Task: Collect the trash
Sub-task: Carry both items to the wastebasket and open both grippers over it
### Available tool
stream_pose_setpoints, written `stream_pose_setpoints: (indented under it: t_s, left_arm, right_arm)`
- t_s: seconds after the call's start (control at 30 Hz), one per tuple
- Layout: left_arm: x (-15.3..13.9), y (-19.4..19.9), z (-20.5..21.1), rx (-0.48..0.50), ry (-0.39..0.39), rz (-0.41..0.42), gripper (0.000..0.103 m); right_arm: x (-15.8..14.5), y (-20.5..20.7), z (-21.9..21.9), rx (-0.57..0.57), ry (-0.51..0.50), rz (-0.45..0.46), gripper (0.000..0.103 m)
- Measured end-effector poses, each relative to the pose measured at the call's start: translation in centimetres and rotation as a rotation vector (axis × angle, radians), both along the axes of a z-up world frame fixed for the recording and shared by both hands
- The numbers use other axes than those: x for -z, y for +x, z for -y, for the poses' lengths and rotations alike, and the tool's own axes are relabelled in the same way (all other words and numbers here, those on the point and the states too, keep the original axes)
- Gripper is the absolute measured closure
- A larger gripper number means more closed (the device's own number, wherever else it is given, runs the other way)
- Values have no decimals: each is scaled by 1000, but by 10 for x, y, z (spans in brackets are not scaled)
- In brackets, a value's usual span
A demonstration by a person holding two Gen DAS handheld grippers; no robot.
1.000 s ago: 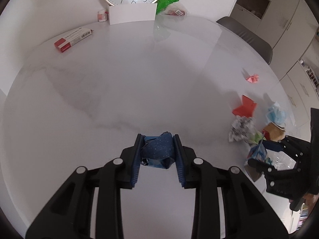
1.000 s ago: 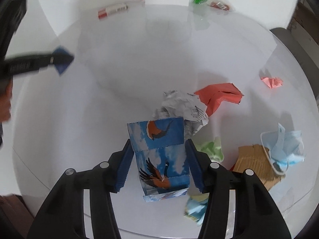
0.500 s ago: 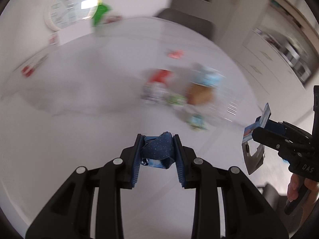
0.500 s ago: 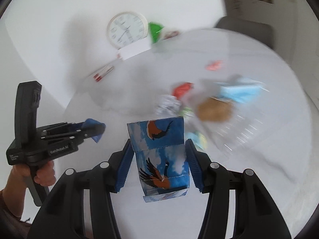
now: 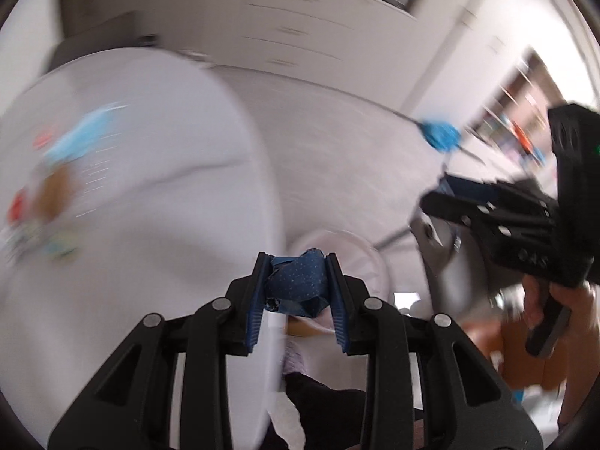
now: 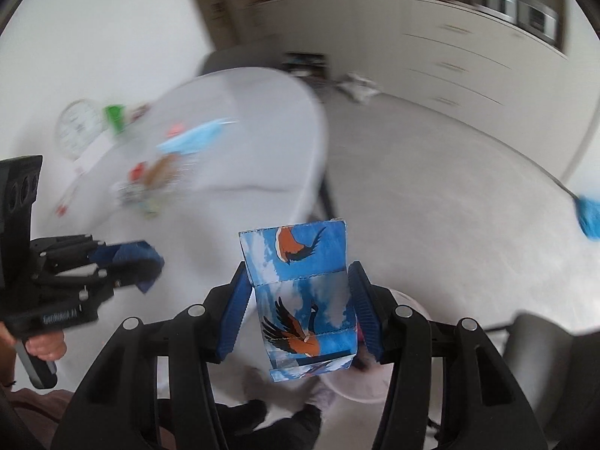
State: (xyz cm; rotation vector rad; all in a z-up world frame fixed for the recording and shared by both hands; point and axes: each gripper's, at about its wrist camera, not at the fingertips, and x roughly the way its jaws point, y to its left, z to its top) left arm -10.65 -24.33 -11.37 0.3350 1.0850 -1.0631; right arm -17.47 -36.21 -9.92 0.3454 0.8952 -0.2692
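Blue paper in both grips, off the counter's edge.
Left hand-held gripper (image 5: pixel 296 288) pinches a crumpled dark blue paper (image 5: pixel 298 285); right hand-held gripper (image 6: pixel 300 307) squeezes a blue bird-print carton (image 6: pixel 302 292). Both hang above a white bin (image 5: pixel 352 251) on the floor, beside the white counter (image 5: pixel 150 187) with blurry trash (image 5: pixel 48 187).

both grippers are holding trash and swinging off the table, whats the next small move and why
Probably carry both a little further until they hang over the white bin on the floor, then open. The left gripper is clamped on a crumpled blue paper, the right gripper on a bird-print carton. The bin's rim shows just beyond both, so neither load looks centred over it yet.
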Motion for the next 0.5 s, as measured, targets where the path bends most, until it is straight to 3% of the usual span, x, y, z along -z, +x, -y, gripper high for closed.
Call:
stream_pose_setpoints:
  t_s: [0.1,0.27,0.4,0.5]
  left_arm:
    - [18,-23,51,102,12,-53,73]
    - [50,-46,107,168,52,-116,71]
    - [62,-56,126,158,88,-108,38]
    - [58,-63,130,144,84,-96,29]
  right_arm:
    - [9,-31,31,73,1,-5,50]
    - [23,-71,74,146,18,-10,50]
    - [36,-80,91,160,40,-6,49]
    - [44,-88,102,152,51,-12,49]
